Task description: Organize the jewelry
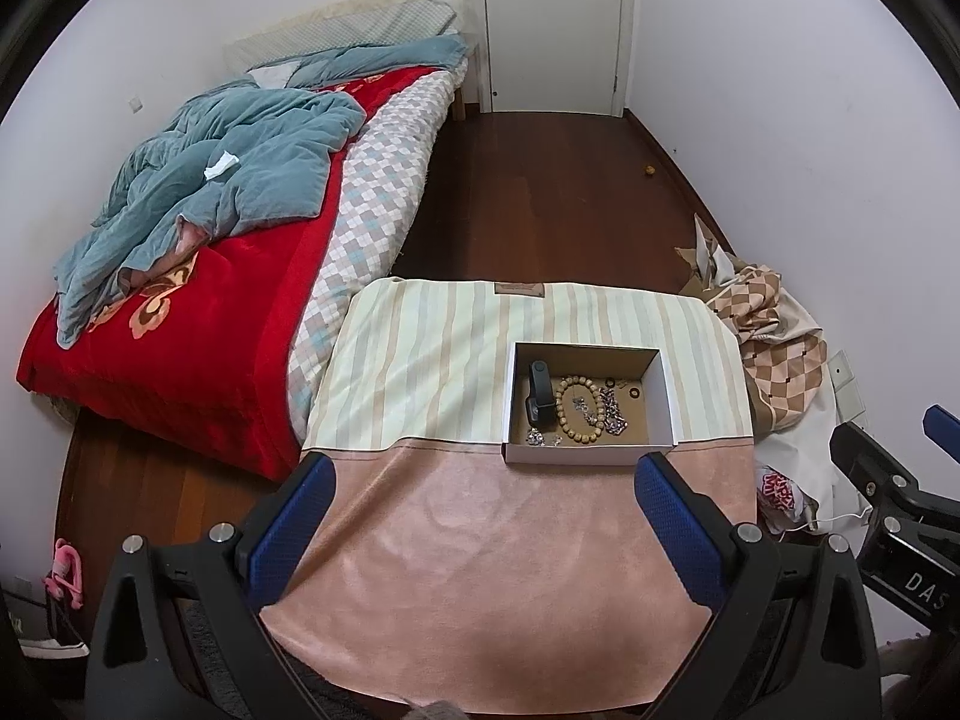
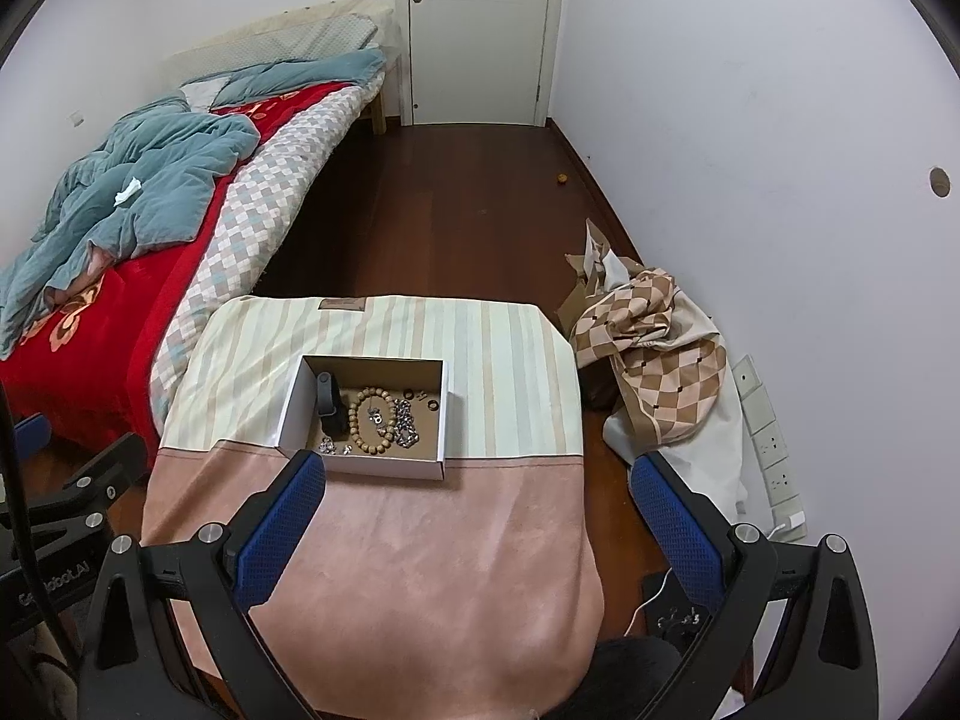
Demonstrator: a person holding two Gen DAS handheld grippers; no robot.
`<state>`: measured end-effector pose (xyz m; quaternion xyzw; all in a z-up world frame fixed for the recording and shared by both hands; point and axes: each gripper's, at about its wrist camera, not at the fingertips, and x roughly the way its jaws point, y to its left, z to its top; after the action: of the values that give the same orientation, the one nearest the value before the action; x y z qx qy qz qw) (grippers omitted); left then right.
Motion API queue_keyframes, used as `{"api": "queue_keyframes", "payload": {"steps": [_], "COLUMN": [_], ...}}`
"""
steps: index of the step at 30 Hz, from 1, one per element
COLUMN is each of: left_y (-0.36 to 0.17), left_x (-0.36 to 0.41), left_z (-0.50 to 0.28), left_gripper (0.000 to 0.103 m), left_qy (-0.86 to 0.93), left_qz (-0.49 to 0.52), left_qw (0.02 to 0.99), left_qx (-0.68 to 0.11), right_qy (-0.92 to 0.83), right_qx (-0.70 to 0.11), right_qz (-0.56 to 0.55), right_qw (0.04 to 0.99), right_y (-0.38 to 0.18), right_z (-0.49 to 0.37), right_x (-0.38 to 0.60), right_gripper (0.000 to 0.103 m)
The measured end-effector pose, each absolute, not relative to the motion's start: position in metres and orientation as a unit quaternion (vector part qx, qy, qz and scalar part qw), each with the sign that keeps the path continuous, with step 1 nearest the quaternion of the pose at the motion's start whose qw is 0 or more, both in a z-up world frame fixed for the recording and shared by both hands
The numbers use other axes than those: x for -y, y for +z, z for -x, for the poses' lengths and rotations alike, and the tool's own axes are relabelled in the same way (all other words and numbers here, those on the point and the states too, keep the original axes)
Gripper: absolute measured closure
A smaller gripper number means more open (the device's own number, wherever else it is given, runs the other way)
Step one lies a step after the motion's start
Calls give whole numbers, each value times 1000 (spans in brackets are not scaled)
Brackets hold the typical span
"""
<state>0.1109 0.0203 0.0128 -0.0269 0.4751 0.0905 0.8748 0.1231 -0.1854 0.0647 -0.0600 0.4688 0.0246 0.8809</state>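
Observation:
An open white cardboard box (image 1: pixel 585 455) (image 2: pixel 366 467) stands on the cloth-covered table (image 1: pixel 498 570) (image 2: pixel 420 552). In it lie a black smartwatch (image 1: pixel 539 394) (image 2: pixel 329 402), a wooden bead bracelet (image 1: pixel 577 409) (image 2: pixel 372 420), a silver chain (image 1: pixel 612 411) (image 2: pixel 405 420), small silver pieces (image 1: pixel 540 437) (image 2: pixel 333 447) and small dark rings (image 1: pixel 631 391) (image 2: pixel 432 404). My left gripper (image 1: pixel 485 468) is open and empty, held above the pink cloth in front of the box. My right gripper (image 2: pixel 477 468) is open and empty, just right of the box front.
A bed (image 1: pixel 198 276) (image 2: pixel 108 276) with red blanket and blue quilt stands left of the table. A checked cloth heap (image 1: pixel 774 324) (image 2: pixel 654 348) lies on the floor at the right. A white door (image 1: pixel 552 24) (image 2: pixel 480 30) is at the back. Wall sockets (image 2: pixel 774 450) are low on the right wall.

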Motion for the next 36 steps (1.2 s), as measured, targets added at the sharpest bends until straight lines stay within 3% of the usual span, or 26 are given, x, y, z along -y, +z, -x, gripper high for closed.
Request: {"api": "queue_keyframes", "payload": {"steps": [36], "left_y": [12], "left_x": [-19], "left_z": [-102], "left_gripper": [1], "left_qy": [91], "left_qz": [27], "left_qw": [876], "left_qx": [-473], "right_qy": [35], "right_qx": [-474], "right_qz": [60], "right_qw": [878], "right_y": [62], "right_z": [-121], "right_x": [185], "right_gripper": [0]}}
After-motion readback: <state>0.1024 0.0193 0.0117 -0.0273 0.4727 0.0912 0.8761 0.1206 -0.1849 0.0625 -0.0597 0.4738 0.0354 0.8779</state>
